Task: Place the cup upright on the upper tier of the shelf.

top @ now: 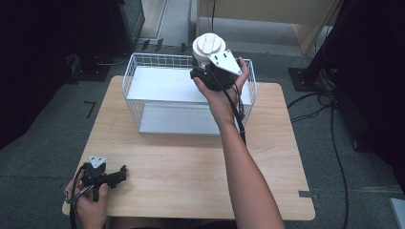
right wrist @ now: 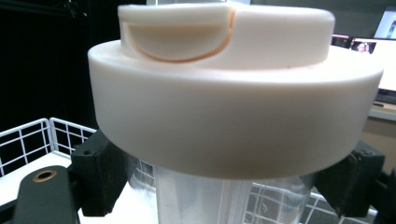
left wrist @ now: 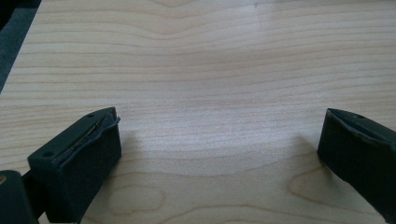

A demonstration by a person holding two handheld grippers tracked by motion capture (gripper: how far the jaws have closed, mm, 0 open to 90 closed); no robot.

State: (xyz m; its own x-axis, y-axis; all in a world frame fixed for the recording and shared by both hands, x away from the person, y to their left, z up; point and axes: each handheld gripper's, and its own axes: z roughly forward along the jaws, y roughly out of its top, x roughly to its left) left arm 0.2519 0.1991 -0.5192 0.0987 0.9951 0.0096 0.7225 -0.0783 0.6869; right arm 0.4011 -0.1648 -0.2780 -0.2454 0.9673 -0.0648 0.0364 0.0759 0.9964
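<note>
My right gripper (top: 206,72) is held up over the back right corner of a white wire basket (top: 143,58). It is shut on a clear jar (right wrist: 224,200) just below the jar's wide white lid (top: 208,46). In the right gripper view the lid (right wrist: 233,107) is very close, and a black pad (right wrist: 100,172) presses on each side of the clear body. My left gripper (top: 122,174) rests low at the table's front left corner. Its jaws (left wrist: 219,154) are open with only bare wood between them.
The wire basket stands at the back middle of the light wooden table (top: 191,176) and has a white shelf inside. Dark stands and cables (top: 329,109) lie on the grey floor around the table.
</note>
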